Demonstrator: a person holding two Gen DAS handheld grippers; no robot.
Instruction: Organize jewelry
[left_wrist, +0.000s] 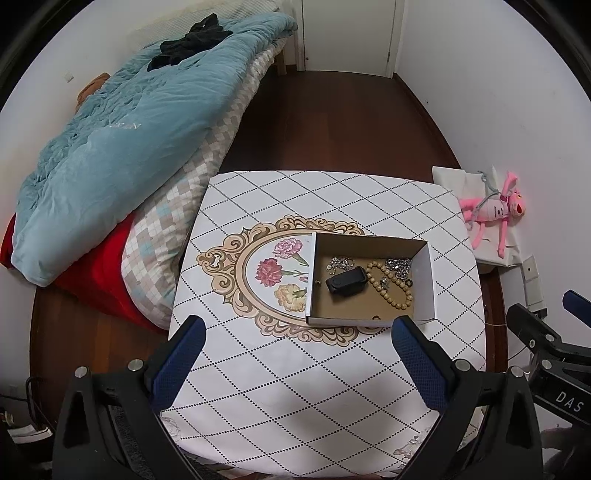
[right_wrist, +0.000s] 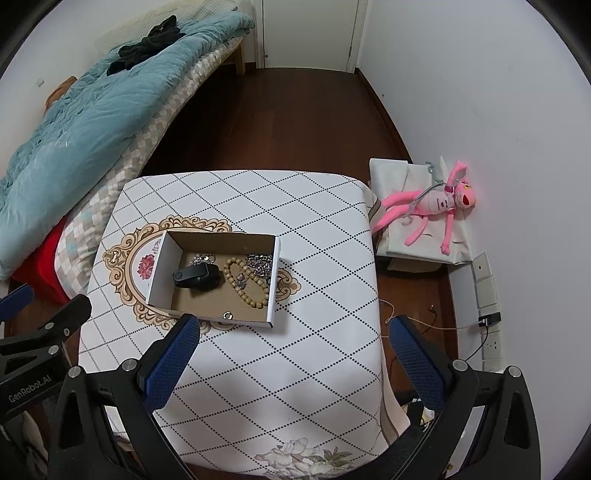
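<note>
"DAS" on right gripper (left_wrist: 561, 397) (partial); "GenRobot.AI" on left gripper (right_wrist: 31, 393)

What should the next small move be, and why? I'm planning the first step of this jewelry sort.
Probably lower the right gripper toward the cardboard box to reach the wooden bead bracelet. Both grippers are open and empty, hovering above the table, and all the jewelry lies in the box; the bracelet is the biggest, clearest loop there, beside the black case.
</note>
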